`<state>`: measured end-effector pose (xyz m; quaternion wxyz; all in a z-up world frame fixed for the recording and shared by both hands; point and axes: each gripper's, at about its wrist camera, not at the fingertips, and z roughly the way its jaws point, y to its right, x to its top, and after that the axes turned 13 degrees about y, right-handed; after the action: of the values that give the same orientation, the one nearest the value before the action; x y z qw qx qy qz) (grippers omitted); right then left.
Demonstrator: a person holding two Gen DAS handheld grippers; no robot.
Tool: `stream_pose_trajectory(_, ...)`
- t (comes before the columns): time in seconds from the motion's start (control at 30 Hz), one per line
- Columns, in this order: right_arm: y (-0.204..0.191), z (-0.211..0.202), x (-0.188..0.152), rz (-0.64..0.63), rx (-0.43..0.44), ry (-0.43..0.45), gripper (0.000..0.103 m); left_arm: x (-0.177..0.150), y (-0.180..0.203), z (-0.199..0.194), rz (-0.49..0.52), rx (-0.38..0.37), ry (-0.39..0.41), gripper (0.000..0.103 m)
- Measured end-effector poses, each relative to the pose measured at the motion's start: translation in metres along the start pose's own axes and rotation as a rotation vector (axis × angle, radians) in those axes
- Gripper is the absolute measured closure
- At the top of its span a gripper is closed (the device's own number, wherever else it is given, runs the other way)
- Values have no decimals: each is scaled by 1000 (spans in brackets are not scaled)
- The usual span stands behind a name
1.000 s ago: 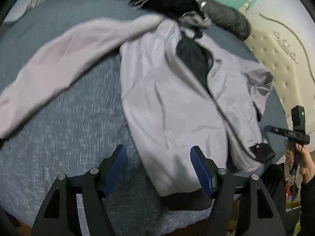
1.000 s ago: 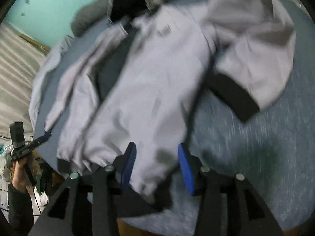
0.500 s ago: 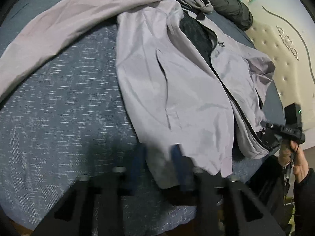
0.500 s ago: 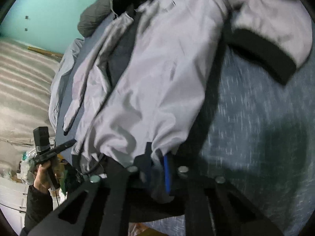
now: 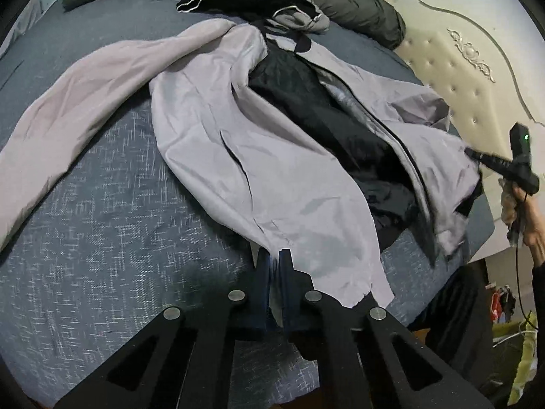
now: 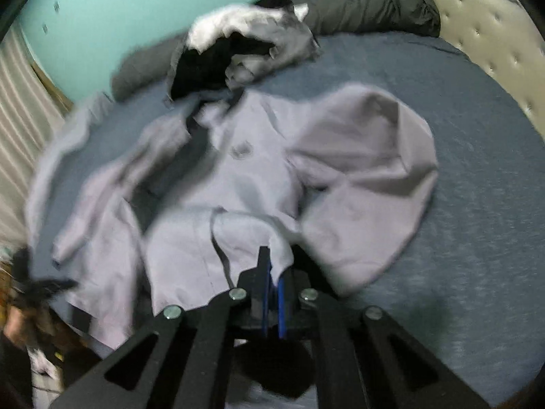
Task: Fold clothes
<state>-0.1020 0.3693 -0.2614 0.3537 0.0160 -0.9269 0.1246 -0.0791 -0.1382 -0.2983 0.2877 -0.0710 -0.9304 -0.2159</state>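
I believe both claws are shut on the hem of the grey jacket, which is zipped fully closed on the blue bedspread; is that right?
Not quite. The left wrist view shows the grey jacket lying unzipped, its dark lining exposed between the front panels. The rest holds: the left claw and right claw are both shut on its hem, on the blue bedspread.

Right gripper (image 6: 272, 272) clamped on hem edge of light grey jacket (image 6: 238, 177), blue pads nearly together. Jacket spread open on blue-grey bedsheet (image 6: 477, 204), one sleeve (image 6: 368, 177) folded over itself at right. Pile of dark and white clothes (image 6: 238, 51) behind collar. Left edge blurred, possibly a hand there.
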Motion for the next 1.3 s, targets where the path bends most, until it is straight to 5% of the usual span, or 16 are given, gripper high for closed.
stream_pose_trajectory(0.17,34,12,-30,78,-20,-29,97,-7,-7,7,-17,11,-17,98)
stream_pose_trajectory(0.27,53,3,-41,127,-30,-1,84,-8,-11,2,-14,17,-16,98)
stream_pose_trajectory(0.6,66,-12,-65,135,40,-45,84,-3,-5,-2,15,36,-7,96)
stream_pose_trajectory(0.77,56,-9,-67,207,90,-54,84,1,5,-16,50,77,27,73)
stream_pose_trajectory(0.93,27,-1,-58,106,84,-59,83,7,13,-33,75,87,66,68)
stream_pose_trajectory(1.13,40,24,-69,221,19,-162,83,11,23,-40,85,72,86,68)
stream_pose_trajectory(1.3,51,13,-82,243,19,-166,99,9,28,-38,101,59,84,68)
